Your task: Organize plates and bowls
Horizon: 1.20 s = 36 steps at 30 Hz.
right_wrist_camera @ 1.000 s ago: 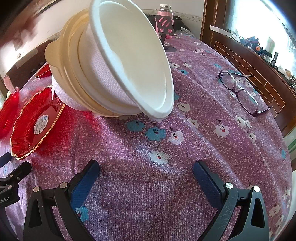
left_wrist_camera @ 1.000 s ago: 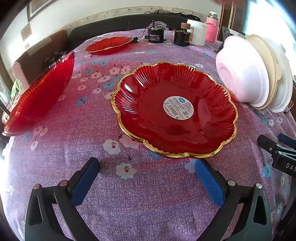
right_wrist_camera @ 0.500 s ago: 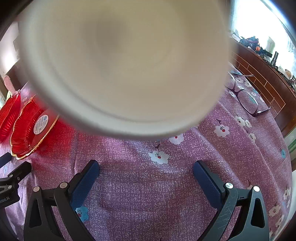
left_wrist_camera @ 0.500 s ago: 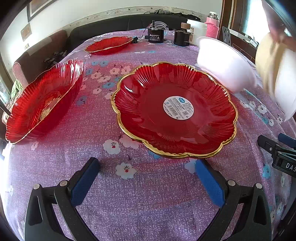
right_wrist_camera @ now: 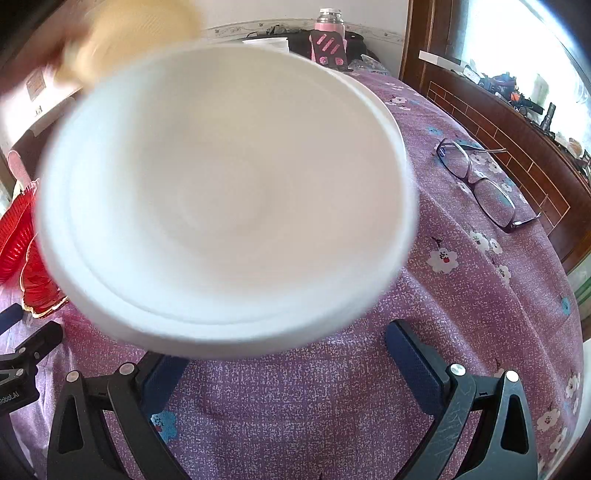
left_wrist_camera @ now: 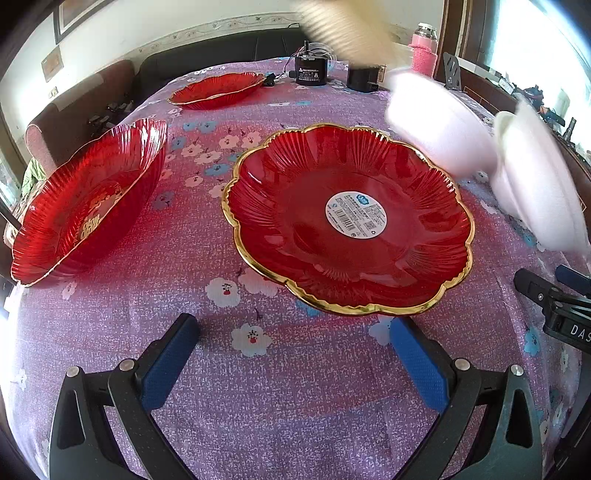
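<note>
A large red plate [left_wrist_camera: 347,221] with a gold scalloped rim and a white label lies just ahead of my left gripper [left_wrist_camera: 291,339], which is open and holds nothing. A second red plate [left_wrist_camera: 88,199] rests tilted at the left, and a third [left_wrist_camera: 218,88] lies far back. Two white bowls [left_wrist_camera: 439,122] [left_wrist_camera: 535,184] show as blurs at the right. A beige bowl [left_wrist_camera: 343,29] is a blur in the air above. In the right wrist view a white bowl [right_wrist_camera: 229,195] fills the frame just above my open, empty right gripper [right_wrist_camera: 284,354].
Eyeglasses [right_wrist_camera: 480,181] lie on the purple flowered tablecloth [right_wrist_camera: 461,314] at the right. A pink bottle [left_wrist_camera: 424,48] and black devices [left_wrist_camera: 310,70] stand at the far edge. A sofa [left_wrist_camera: 74,103] is behind the left side, and a wooden sill [right_wrist_camera: 498,122] runs along the right.
The stack of white and beige bowls has come apart and the bowls are moving fast. The beige one went upward. The left red plate dropped from steeply tilted to lower. Both grippers stayed put.
</note>
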Each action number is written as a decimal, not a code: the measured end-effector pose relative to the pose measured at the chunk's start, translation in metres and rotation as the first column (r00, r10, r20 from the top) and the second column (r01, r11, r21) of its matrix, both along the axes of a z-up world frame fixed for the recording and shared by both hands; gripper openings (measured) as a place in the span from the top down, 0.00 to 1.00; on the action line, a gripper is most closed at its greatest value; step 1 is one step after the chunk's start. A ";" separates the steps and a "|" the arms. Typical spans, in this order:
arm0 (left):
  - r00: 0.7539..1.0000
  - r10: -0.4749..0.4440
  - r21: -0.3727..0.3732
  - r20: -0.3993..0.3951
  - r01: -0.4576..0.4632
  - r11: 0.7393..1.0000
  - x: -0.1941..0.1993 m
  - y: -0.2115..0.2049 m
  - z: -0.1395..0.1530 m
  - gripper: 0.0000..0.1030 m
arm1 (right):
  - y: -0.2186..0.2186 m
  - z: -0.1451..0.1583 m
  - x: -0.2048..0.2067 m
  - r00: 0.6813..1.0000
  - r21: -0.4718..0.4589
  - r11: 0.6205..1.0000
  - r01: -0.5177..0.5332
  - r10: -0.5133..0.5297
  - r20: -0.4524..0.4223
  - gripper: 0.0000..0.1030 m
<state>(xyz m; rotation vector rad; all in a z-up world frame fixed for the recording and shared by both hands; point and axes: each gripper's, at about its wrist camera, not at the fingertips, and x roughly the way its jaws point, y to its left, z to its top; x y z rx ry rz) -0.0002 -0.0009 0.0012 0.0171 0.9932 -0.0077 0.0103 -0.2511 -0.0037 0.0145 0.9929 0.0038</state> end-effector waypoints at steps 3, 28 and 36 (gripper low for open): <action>1.000 0.000 0.000 0.000 0.000 1.000 0.000 0.000 -0.001 0.00 | 0.000 -0.001 -0.001 1.000 0.000 1.000 0.000 0.000 0.000 0.01; 1.000 0.000 0.000 0.000 0.000 1.000 0.000 0.000 -0.001 0.00 | -0.002 -0.002 0.000 1.000 0.000 1.000 0.000 0.000 -0.001 0.01; 1.000 0.000 0.000 0.000 0.000 1.000 0.000 0.000 -0.001 0.00 | -0.009 0.004 -0.008 0.993 0.065 0.993 -0.096 0.100 -0.068 0.01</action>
